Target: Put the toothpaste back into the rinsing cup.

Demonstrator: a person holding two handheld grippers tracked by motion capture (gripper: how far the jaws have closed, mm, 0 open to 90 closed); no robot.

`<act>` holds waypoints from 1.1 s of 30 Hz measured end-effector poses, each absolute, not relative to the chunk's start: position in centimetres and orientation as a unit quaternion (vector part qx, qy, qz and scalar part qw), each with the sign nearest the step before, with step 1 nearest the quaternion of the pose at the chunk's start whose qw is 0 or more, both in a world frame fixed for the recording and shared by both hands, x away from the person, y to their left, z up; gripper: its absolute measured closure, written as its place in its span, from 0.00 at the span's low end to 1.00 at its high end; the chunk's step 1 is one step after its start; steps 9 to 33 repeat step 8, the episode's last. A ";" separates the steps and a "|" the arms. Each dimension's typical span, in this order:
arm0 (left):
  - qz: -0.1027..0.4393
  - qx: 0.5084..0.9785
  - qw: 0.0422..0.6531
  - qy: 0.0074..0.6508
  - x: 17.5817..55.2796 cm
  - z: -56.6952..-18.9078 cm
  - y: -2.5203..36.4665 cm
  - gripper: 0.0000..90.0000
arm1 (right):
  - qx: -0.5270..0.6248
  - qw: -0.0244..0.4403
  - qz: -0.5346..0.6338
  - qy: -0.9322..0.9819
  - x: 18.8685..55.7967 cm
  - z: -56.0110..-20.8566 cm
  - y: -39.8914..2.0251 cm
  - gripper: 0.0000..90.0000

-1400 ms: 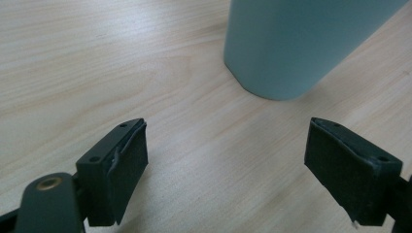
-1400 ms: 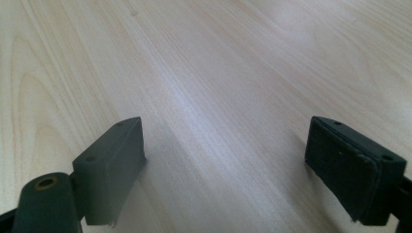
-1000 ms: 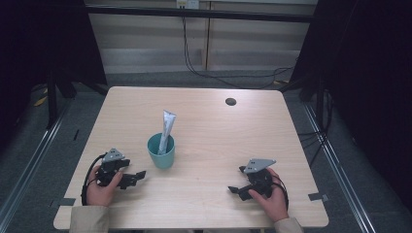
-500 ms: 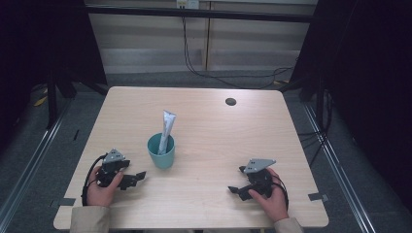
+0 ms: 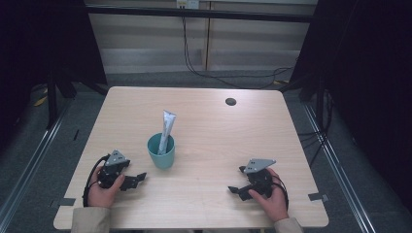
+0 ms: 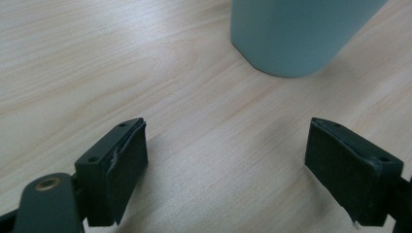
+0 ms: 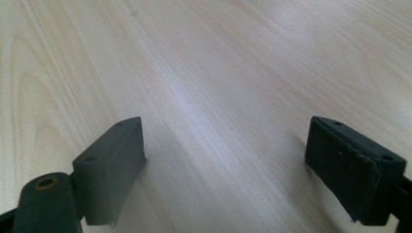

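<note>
High view first: I see the teal cup standing upright on the wooden table, a little left of its middle, with a silver tube standing in it and leaning slightly to the right above the rim. My left gripper rests on the table near the front edge, just beside the cup on its left and not touching it. My right gripper rests near the front on the other side, well apart from the cup.

Left gripper view: I see the left gripper with its jaws spread wide and nothing between them; the cup stands close ahead, slightly to the right.

Right gripper view: the right gripper is also spread wide and holds nothing, with bare table ahead.
</note>
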State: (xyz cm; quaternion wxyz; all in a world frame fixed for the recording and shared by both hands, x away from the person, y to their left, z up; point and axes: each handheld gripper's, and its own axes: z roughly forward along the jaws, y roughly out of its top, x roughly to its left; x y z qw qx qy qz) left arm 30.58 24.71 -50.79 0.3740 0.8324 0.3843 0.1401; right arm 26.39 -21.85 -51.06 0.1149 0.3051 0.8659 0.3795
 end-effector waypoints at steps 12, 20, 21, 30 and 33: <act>0.143 0.833 0.373 0.384 30.6 -50.8 24.7 0.17 | 0.306 0.114 0.379 0.866 26.4 -51.1 -21.9 0.15; 0.143 0.833 0.373 0.384 30.6 -50.8 24.7 0.17 | 0.306 0.114 0.379 0.866 26.4 -51.1 -21.9 0.15; 0.143 0.833 0.373 0.384 30.6 -50.8 24.7 0.17 | 0.306 0.114 0.379 0.866 26.4 -51.1 -21.9 0.15; 0.143 0.833 0.373 0.384 30.6 -50.8 24.7 0.17 | 0.306 0.114 0.379 0.866 26.4 -51.1 -21.9 0.15; 0.143 0.833 0.373 0.384 30.6 -50.8 24.7 0.17 | 0.306 0.114 0.379 0.866 26.4 -51.1 -21.9 0.15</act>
